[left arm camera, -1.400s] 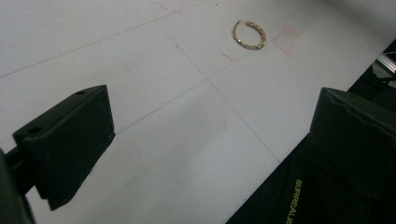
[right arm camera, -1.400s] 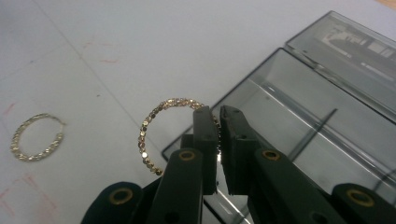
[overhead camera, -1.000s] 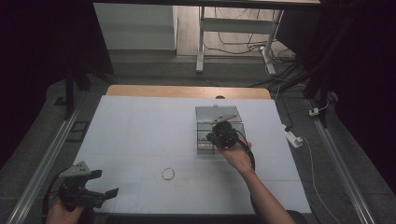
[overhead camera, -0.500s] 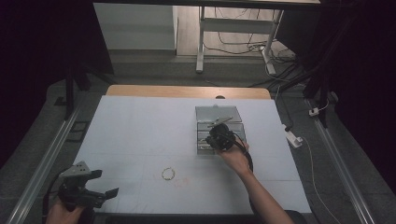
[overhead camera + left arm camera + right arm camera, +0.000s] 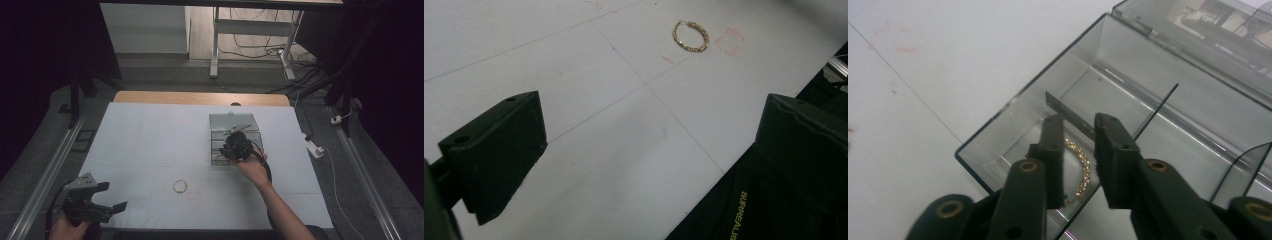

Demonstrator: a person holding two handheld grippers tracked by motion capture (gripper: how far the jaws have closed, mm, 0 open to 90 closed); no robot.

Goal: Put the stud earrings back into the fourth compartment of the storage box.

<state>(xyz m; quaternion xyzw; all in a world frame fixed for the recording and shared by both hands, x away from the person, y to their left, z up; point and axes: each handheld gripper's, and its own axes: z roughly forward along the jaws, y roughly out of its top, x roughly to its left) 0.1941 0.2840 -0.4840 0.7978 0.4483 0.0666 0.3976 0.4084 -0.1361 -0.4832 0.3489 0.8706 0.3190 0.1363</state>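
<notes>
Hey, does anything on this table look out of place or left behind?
One gold hoop lies loose on the white table, apart from the clear box. A matching gold piece sits inside the box between the right gripper jaws, which have just been opening. Nothing looks spilled or broken.

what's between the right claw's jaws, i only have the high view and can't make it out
observer: a gold ring; it lies on the floor of one compartment of the clear box, between the right claw's jaws.
operator: is it gripped
observer: no, the jaws have just been opening and the pads stand off it.
operator: and the left claw
observer: jaws wide open, nothing between them; a second gold ring lies on the table ahead of it.
</notes>
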